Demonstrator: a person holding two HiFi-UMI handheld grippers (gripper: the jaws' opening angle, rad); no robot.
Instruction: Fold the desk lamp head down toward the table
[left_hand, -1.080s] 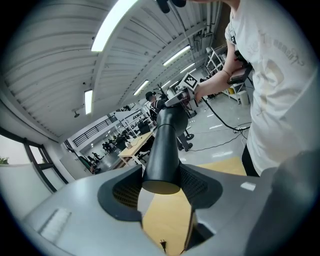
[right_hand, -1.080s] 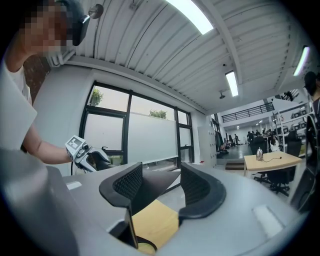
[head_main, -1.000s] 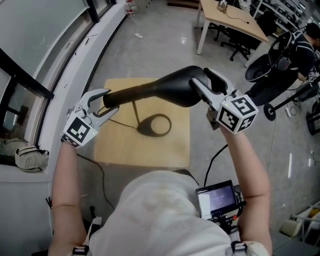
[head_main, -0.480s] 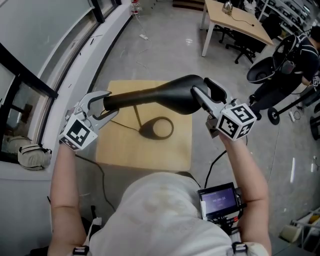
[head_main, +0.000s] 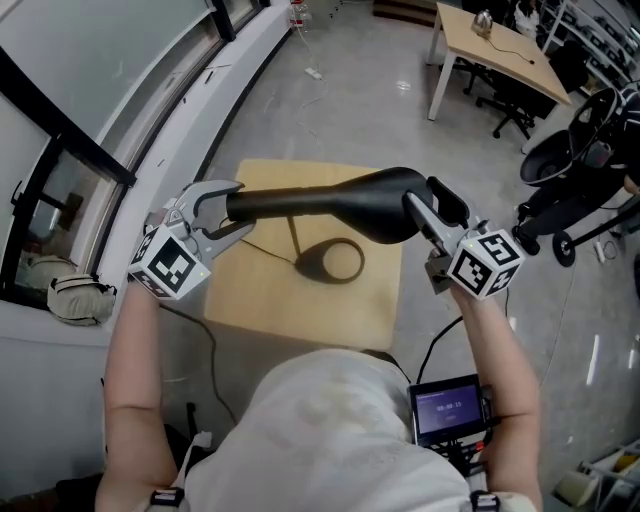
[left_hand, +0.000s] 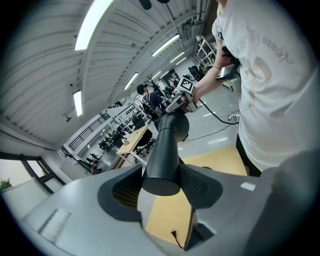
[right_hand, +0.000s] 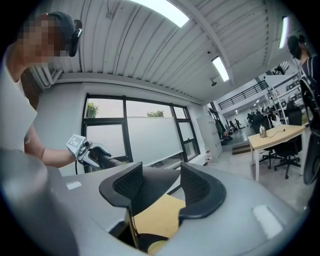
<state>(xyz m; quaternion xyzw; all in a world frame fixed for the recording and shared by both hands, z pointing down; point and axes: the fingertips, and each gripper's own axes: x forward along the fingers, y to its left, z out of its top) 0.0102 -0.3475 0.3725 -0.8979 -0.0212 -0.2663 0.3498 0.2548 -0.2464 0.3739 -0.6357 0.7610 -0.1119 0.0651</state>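
Observation:
The black lamp head (head_main: 330, 198) lies nearly level above the small wooden table (head_main: 260, 300). Its thin stem (head_main: 295, 238) runs down to the ring base (head_main: 340, 262). My left gripper (head_main: 222, 208) is shut on the narrow round end (left_hand: 165, 145), which sits between both pads. My right gripper (head_main: 430, 205) is shut on the wide end of the lamp head (right_hand: 150, 192), whose dark shell fills the gap between the jaws. In each gripper view the other gripper shows at the far end of the lamp: the right gripper (left_hand: 182, 97) in the left gripper view, the left gripper (right_hand: 82, 148) in the right gripper view.
A window wall runs along the left, with a bag (head_main: 75, 300) on the ledge. A desk (head_main: 500, 45) and office chairs (head_main: 560, 150) stand at the back right. A power cable with plug (left_hand: 172, 232) lies on the table. A small screen (head_main: 450, 410) hangs at the person's waist.
The right gripper has sunk a little with the wide end of the lamp head, which now lies closer to level. The left gripper keeps its hold in the same place.

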